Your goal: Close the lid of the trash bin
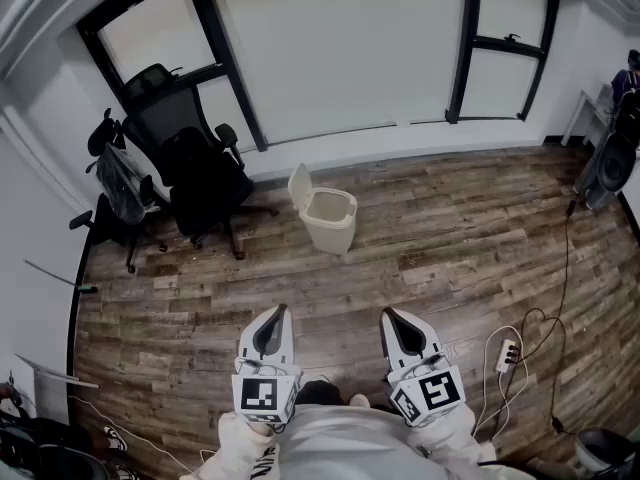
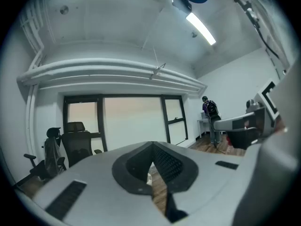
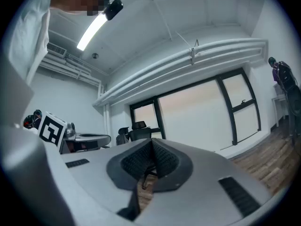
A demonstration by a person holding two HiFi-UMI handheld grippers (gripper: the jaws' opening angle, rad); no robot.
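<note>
The left gripper (image 1: 279, 315) and the right gripper (image 1: 389, 317) are held side by side, low over the wooden floor (image 1: 440, 248). Each has its jaws pressed together with nothing between them. Well ahead of the jaw tips, roughly on the line between the two, stands the cream trash bin (image 1: 335, 230). Its lid (image 1: 299, 186) is tipped up at the side nearer the left jaws, leaving the mouth open. Further ahead and left of the left jaws are black office chairs (image 1: 196, 158). A white power strip (image 1: 507, 353) lies just right of the right jaws.
</note>
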